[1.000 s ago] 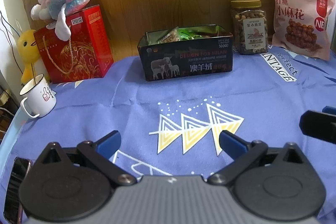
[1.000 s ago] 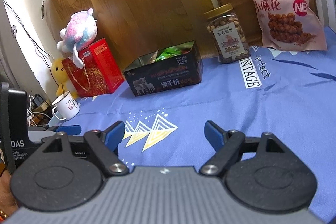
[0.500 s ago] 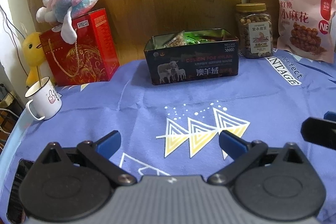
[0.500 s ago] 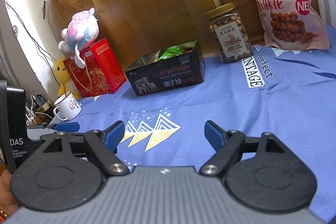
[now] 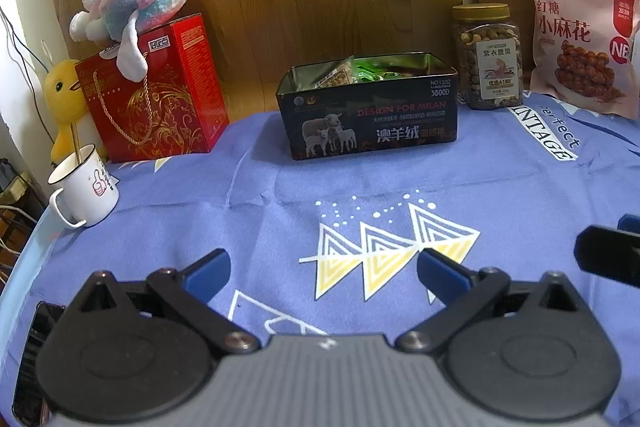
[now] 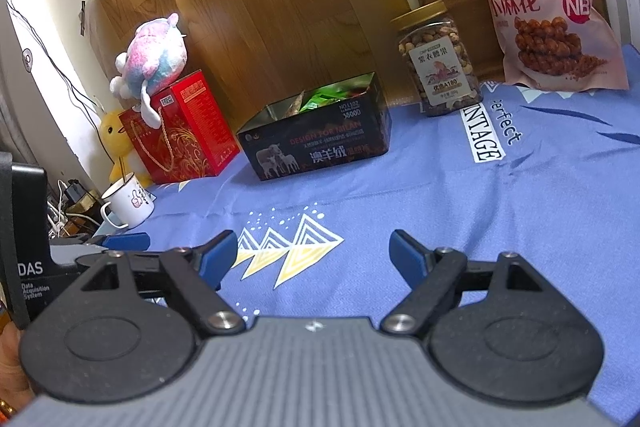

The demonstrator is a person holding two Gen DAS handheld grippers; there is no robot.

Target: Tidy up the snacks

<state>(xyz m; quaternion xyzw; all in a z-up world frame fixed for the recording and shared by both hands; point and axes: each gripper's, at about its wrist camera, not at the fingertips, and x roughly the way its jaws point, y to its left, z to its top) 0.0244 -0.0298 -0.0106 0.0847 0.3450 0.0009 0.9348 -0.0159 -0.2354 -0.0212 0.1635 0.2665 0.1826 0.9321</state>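
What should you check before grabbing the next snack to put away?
1. Left gripper open and empty: ok.
2. Right gripper open and empty: ok.
3. Black tin has no lid on: ok.
4. Room left in the tin: cannot tell; packets already show above its rim.
5. Nut jar upright with its lid on: ok.
6. Pink snack bag sealed: cannot tell.

one tin (image 5: 368, 115), one jar (image 5: 487, 57), one bag (image 5: 582, 43)
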